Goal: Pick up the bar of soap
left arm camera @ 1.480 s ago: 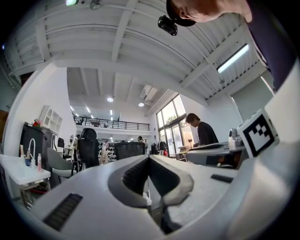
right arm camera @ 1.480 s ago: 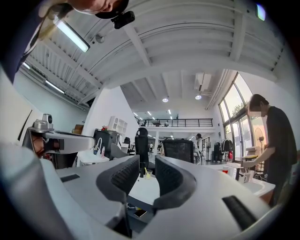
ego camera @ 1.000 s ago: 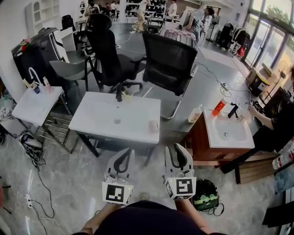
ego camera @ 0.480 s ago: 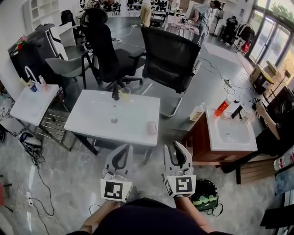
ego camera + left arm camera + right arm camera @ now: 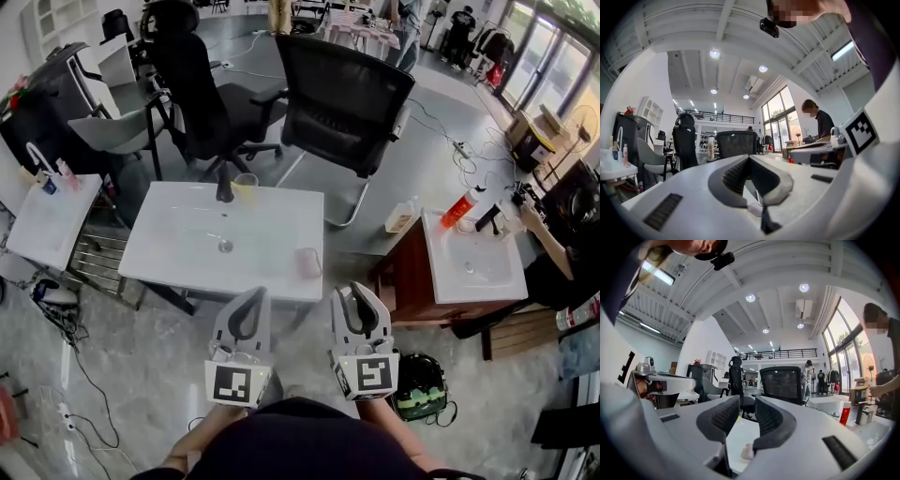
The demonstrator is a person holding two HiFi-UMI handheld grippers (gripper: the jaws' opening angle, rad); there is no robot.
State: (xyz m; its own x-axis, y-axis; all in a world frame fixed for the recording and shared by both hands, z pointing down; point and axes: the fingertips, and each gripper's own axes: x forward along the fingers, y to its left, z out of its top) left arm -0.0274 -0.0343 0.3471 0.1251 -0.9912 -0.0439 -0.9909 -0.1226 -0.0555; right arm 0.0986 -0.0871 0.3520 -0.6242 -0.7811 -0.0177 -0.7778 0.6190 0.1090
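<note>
Tongs: left gripper [image 5: 254, 293] has its tips drawn together with nothing between them; right gripper [image 5: 355, 288] has its jaws partly spread, with a clear gap between the pads and nothing in it.
Soap: the bar of soap [image 5: 308, 262], pale pink and oval, lies flat on the white basin top [image 5: 178, 234], near its front right corner and close to the right edge.
Soap's long axis: runs front to back in the head view, one end toward the person and the other toward the far edge, barely tilted.
Soap to tongs: apart from both. It lies ahead of the space between the two grippers, nearer the right one. Both grippers point level, side by side, short of the top's near edge and above the floor [image 5: 141, 375].
Same top: a drain [image 5: 225, 246] near the middle, left of the soap; a black tap [image 5: 225, 192] and a clear glass [image 5: 246, 187] of yellowish liquid at the far edge.
Behind: a black mesh chair [image 5: 342, 98] beyond the far edge.
Right: a wooden cabinet [image 5: 412, 281] bearing a white sink [image 5: 497, 281], with an orange bottle [image 5: 461, 208] at its far side.
</note>
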